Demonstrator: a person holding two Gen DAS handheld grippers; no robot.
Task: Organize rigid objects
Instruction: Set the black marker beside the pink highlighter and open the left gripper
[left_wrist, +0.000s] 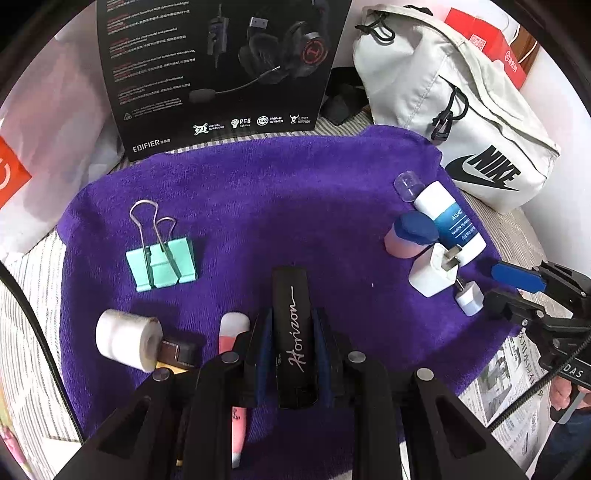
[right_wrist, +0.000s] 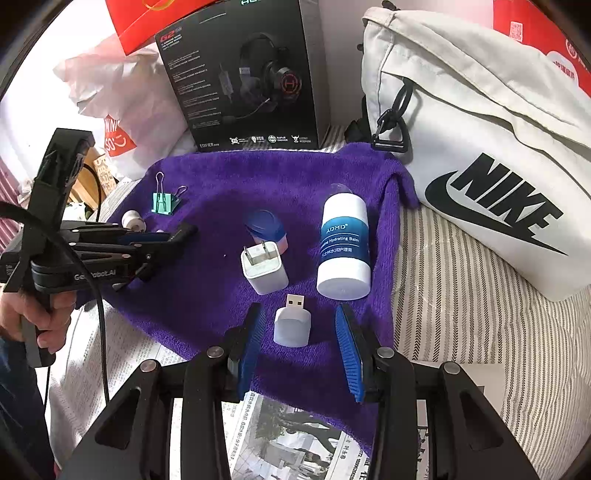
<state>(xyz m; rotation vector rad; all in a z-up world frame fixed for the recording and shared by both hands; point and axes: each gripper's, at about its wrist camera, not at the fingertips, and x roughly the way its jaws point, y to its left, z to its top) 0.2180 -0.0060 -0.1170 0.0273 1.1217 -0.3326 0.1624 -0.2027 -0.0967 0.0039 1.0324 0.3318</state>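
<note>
- Left wrist view: my left gripper (left_wrist: 291, 332) is clamped on a smooth black rectangular case (left_wrist: 293, 336) with silver "Horizon" script, above the fuzzy purple towel (left_wrist: 258, 206).
- Beside it I see a mint binder clip (left_wrist: 162, 264) with wire handles and a white tape roll (left_wrist: 125, 343); the pink item (left_wrist: 234, 325) is mostly hidden by my fingers.
- Right wrist view: my right gripper (right_wrist: 301, 332) stands parted, ribbed blue pads (right_wrist: 251, 347) either side of a small white USB plug (right_wrist: 291, 325), not touching.
- Glossy balm tube (right_wrist: 343, 243) lies near a white charger cube (right_wrist: 264, 267).

Headset box (left_wrist: 221, 70), white Nike bag (right_wrist: 480, 147), newspaper (right_wrist: 291, 439) around towel (left_wrist: 258, 206)
</note>
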